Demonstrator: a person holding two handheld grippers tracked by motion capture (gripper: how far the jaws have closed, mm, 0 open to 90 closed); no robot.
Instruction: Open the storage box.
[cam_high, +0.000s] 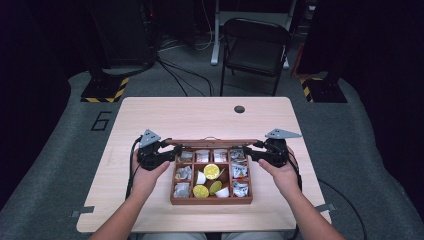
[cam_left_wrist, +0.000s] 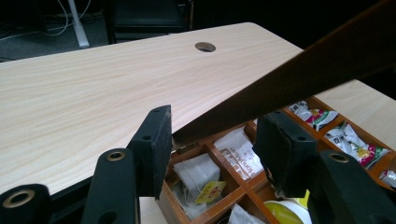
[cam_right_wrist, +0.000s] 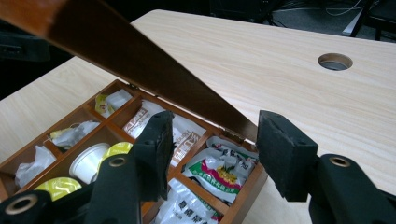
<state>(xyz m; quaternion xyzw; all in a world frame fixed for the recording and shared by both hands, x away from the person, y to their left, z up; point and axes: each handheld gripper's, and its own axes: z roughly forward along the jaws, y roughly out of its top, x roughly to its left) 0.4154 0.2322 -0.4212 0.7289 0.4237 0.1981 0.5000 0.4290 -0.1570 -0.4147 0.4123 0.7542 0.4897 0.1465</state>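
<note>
On the pale table (cam_high: 150, 112), the left gripper (cam_high: 172, 150) sat at the back left corner of the wooden box (cam_high: 211, 200), its jaws drawn in as far as they went. In the left gripper view the raised lid (cam_left_wrist: 299, 77) ran between the jaws (cam_left_wrist: 212, 144), though whether the pads pressed it was hard to make out. The lid crossed the picture and was cut off at the upper right, hiding the box's back row. Packets (cam_high: 182, 172) and yellow-lidded cups (cam_high: 211, 171) filled the compartments, their print too small to read. The right gripper (cam_high: 252, 151) stood at the back right corner, jaws narrow, the lid's edge (cam_right_wrist: 140, 70) between them; contact could not be told.
</note>
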